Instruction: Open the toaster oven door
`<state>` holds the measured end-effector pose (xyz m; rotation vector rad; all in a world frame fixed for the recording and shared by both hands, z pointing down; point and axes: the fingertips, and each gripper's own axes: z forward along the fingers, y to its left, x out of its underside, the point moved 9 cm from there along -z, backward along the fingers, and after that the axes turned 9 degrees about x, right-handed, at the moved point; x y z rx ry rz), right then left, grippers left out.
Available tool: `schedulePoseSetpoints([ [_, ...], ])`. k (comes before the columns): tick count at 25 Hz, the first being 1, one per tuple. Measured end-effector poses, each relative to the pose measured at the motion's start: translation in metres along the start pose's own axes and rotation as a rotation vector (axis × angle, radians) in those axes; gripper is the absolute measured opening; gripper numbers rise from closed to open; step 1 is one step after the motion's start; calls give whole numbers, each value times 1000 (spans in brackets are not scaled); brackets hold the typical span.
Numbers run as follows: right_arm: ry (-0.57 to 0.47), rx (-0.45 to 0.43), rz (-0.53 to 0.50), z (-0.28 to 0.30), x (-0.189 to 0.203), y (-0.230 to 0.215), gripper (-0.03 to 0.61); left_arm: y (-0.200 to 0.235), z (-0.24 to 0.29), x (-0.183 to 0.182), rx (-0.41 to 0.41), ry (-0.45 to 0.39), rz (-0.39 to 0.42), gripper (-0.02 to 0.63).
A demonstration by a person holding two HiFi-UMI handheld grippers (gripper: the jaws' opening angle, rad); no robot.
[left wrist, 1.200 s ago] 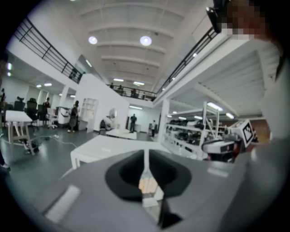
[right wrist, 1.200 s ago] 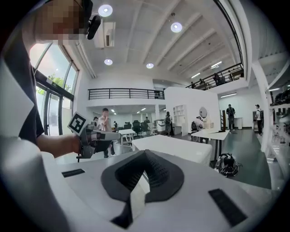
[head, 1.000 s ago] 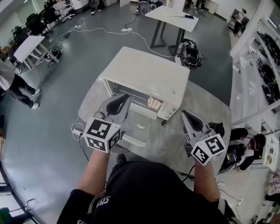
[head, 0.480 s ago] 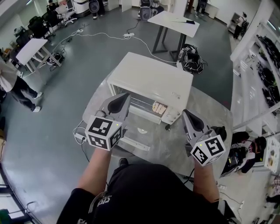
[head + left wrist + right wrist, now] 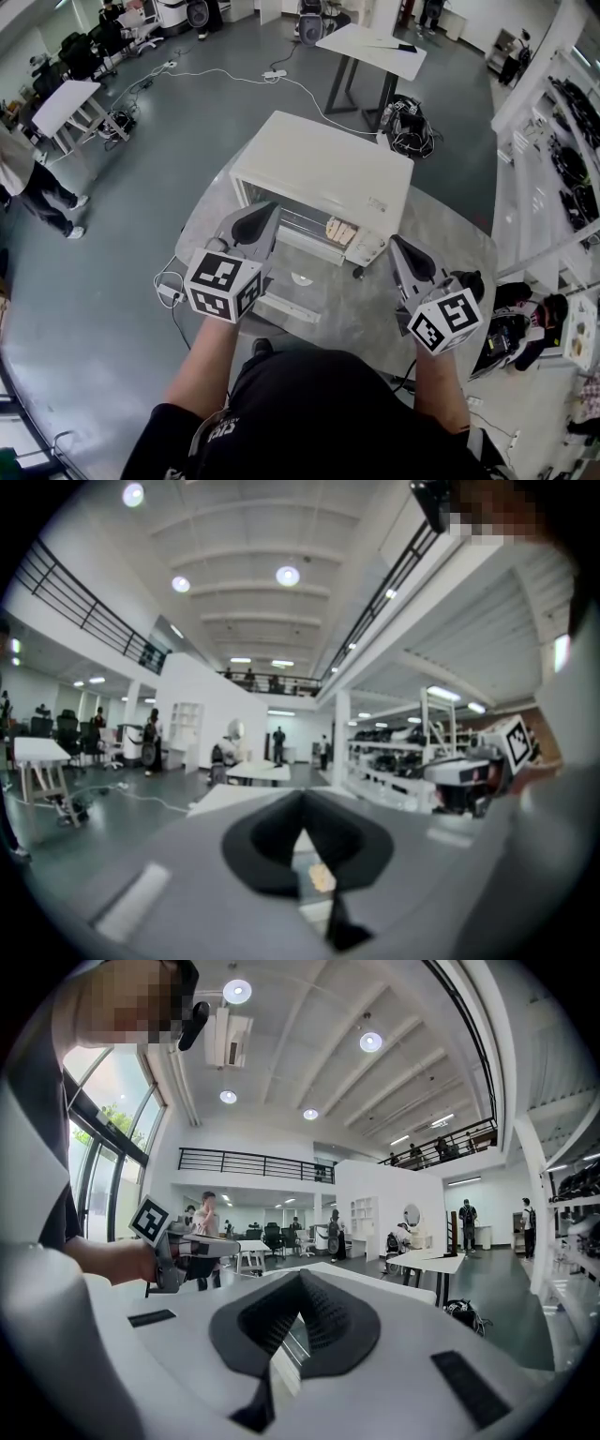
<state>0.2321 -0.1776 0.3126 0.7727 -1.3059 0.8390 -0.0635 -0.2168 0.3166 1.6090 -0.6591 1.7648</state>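
The white toaster oven point(image 5: 323, 169) stands in the middle of the round grey tabletop point(image 5: 441, 253) with its door point(image 5: 298, 281) folded down toward the person. Inside it are a wire rack point(image 5: 295, 220) and some pale pieces point(image 5: 336, 228) at the right end, which I cannot identify. The left tongs point(image 5: 255, 217) and the right tongs point(image 5: 397, 246) are both fully closed with nothing between them, held above the tabletop in front of the oven, and the only print is a small mark point(image 5: 375, 202) on the oven top, too small to read.
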Motion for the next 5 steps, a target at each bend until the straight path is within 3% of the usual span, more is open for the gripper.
schedulePoseSetpoints([
  [5, 4, -2, 6, 2, 2, -2, -9, -1, 2, 3, 5, 12, -9, 9],
])
